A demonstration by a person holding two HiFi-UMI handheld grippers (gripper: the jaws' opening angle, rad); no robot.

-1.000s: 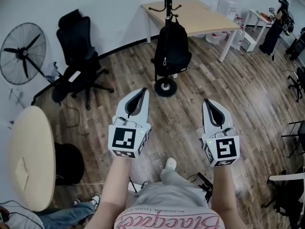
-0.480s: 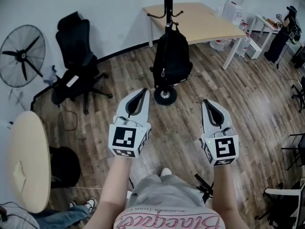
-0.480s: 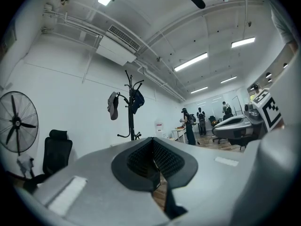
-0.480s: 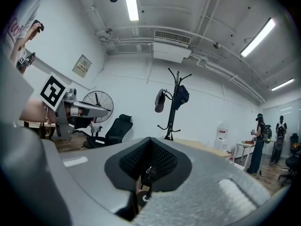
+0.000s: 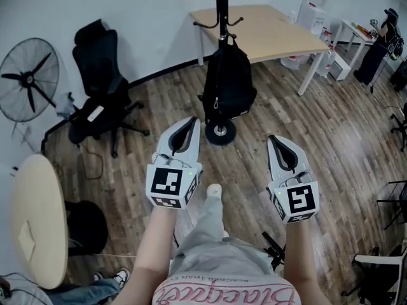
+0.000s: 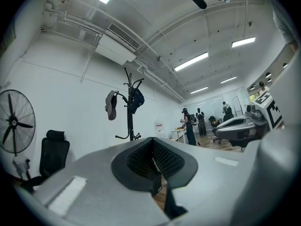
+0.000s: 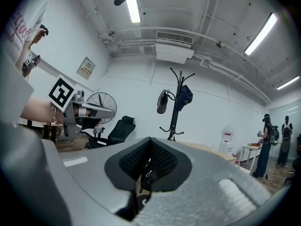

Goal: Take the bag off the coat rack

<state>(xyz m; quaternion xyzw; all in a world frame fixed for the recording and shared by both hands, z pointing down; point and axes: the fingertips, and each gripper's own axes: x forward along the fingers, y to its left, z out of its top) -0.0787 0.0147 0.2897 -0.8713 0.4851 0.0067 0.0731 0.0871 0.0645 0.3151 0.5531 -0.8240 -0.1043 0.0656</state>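
Observation:
A black backpack (image 5: pixel 229 84) hangs on the black coat rack (image 5: pixel 222 8), whose round base (image 5: pixel 220 133) stands on the wood floor. My left gripper (image 5: pixel 188 122) and right gripper (image 5: pixel 278 139) are held side by side short of the rack, both shut and empty. The base lies just beyond the left gripper's tip. In the left gripper view the rack (image 6: pixel 130 109) carries a cap (image 6: pixel 111 105) and a dark blue item (image 6: pixel 137 100) up high. In the right gripper view the backpack's zipper (image 7: pixel 146 172) shows through the notch of the closed jaws.
A light wood desk (image 5: pixel 270 27) stands behind the rack. A black office chair (image 5: pixel 102 75) and a floor fan (image 5: pixel 28 78) are at the left, a round table (image 5: pixel 38 215) at the near left. People (image 5: pixel 375 40) stand at the far right. My foot (image 5: pixel 214 190) is forward.
The rack and backpack have come closer and lower in the head view as the person steps forward. A foot has swung out between the grippers. Both grippers stay shut.

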